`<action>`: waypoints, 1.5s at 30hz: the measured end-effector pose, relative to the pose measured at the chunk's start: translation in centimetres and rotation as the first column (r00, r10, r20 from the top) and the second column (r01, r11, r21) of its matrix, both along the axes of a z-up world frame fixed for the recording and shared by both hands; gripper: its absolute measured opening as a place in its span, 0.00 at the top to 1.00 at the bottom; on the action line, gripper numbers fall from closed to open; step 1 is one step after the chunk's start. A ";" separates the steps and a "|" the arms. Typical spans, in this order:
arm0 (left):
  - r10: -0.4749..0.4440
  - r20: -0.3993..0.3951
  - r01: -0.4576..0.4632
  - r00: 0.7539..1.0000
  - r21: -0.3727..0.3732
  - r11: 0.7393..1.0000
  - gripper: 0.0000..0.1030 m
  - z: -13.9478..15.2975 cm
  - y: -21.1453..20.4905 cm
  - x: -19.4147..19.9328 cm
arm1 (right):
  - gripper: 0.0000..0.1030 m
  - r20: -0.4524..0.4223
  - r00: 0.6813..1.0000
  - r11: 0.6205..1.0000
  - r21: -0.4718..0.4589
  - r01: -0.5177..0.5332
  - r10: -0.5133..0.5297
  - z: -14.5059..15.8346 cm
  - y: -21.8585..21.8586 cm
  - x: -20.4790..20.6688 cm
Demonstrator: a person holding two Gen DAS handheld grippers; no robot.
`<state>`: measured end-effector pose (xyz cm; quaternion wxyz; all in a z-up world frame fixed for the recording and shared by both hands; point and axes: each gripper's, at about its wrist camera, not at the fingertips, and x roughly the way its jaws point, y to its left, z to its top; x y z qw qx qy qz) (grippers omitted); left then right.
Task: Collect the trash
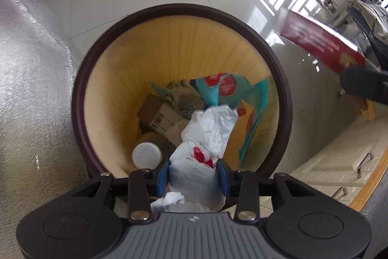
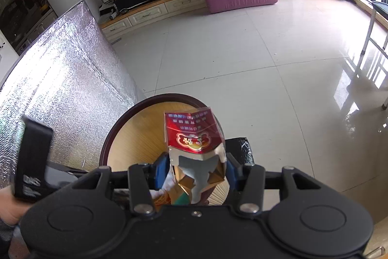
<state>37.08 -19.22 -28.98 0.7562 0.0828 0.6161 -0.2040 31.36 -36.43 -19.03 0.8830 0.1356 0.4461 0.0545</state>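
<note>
The left gripper [image 1: 193,174] pinches a crumpled white plastic bag [image 1: 208,130] over the open bin [image 1: 80,79]; light and limp, it holds anywhere. The right gripper [image 2: 194,171] clamps a red carton [image 2: 191,135] near its crushed base, above the bin's rim; thin, easily creased.

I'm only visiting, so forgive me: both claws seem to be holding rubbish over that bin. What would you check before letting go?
1. Left gripper over the bin: ok, it looks straight down into it.
2. Left grip on the white bag: ok, pinched between the pads.
3. Right gripper holds the red packet: ok.
4. Red packet above the bin's opening: ok in the right view, though in the left view it shows off to the side, so cannot tell for certain.
5. Room in the bin: ok, the trash lies low.
6. Grippers apart from each other: ok.
</note>
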 end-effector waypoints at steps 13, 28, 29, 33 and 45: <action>0.026 -0.043 -0.031 0.999 -0.116 0.993 0.20 -4.1 -1.0 1.8 | 0.52 -0.030 0.997 0.993 0.100 -0.069 0.073 -2.0 1.4 4.0; 0.133 -0.025 -0.135 0.991 -0.178 0.975 0.00 -1.8 1.5 0.1 | 0.21 -0.150 0.985 0.973 0.224 -0.055 0.090 -6.1 4.5 9.5; 0.131 -0.022 -0.133 0.991 -0.178 0.975 0.00 -1.7 1.5 0.1 | 0.21 -0.156 0.984 0.976 0.213 -0.053 0.087 -6.1 4.4 9.3; 0.128 -0.017 -0.129 0.992 -0.185 0.974 0.00 -1.0 1.4 0.0 | 0.16 -0.164 0.983 0.978 0.206 -0.043 0.078 -6.0 3.9 8.2; 0.129 0.034 -0.120 0.991 -0.198 0.973 0.00 2.6 1.6 -0.8 | 0.00 -0.141 0.989 0.990 0.139 -0.028 0.047 -2.8 2.9 6.9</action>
